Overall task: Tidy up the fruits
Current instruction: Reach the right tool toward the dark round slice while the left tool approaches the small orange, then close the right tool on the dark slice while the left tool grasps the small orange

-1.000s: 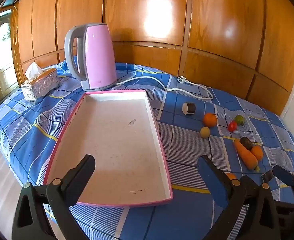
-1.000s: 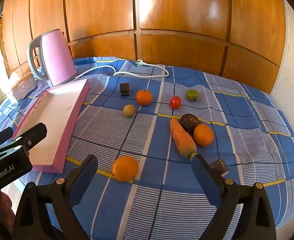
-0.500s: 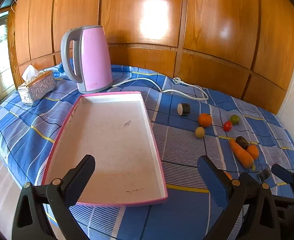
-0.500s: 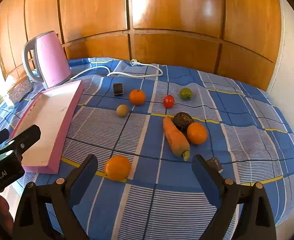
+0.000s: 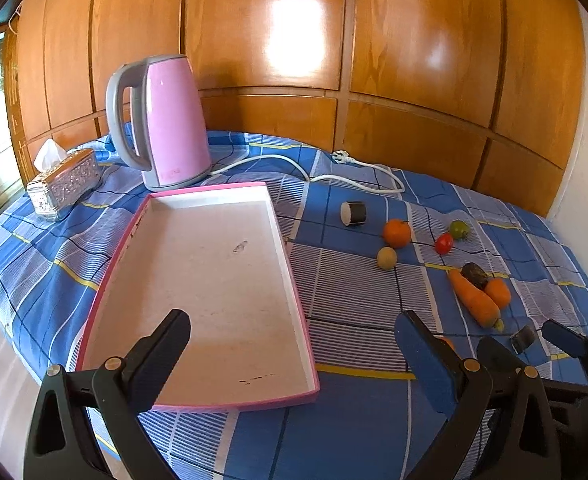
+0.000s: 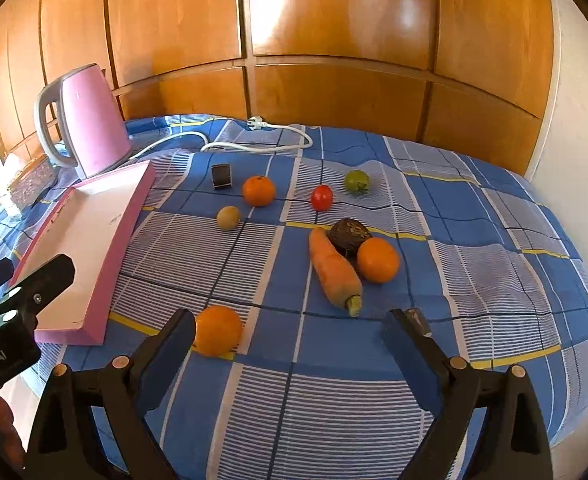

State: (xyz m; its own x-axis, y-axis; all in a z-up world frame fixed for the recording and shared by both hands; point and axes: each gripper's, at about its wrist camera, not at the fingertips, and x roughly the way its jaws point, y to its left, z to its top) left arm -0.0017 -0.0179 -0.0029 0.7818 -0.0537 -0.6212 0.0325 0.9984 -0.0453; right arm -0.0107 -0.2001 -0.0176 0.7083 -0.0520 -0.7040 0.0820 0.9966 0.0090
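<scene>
A pink-rimmed white tray (image 5: 214, 276) (image 6: 90, 248) lies empty on the blue checked cloth, left of the fruit. Fruit is scattered on the cloth: a near orange (image 6: 218, 330), a carrot (image 6: 333, 270) (image 5: 473, 300), a dark avocado (image 6: 349, 234), an orange (image 6: 377, 260) beside it, a far orange (image 6: 258, 191) (image 5: 396, 233), a small yellowish fruit (image 6: 228, 217), a red tomato (image 6: 321, 197) and a green fruit (image 6: 357, 181). My left gripper (image 5: 294, 344) is open over the tray's near end. My right gripper (image 6: 290, 332) is open, just short of the near orange.
A pink kettle (image 5: 166, 120) with a white cord (image 5: 333, 176) stands behind the tray. A silver tissue box (image 5: 64, 184) sits far left. Two small dark cylinders (image 6: 222, 176) (image 6: 417, 320) lie on the cloth. Wood panelling backs the table; a white wall is at right.
Both grippers have drawn back and risen a little; the tray, kettle and fruit look farther and smaller. Nothing on the cloth has moved. Both stay open.
</scene>
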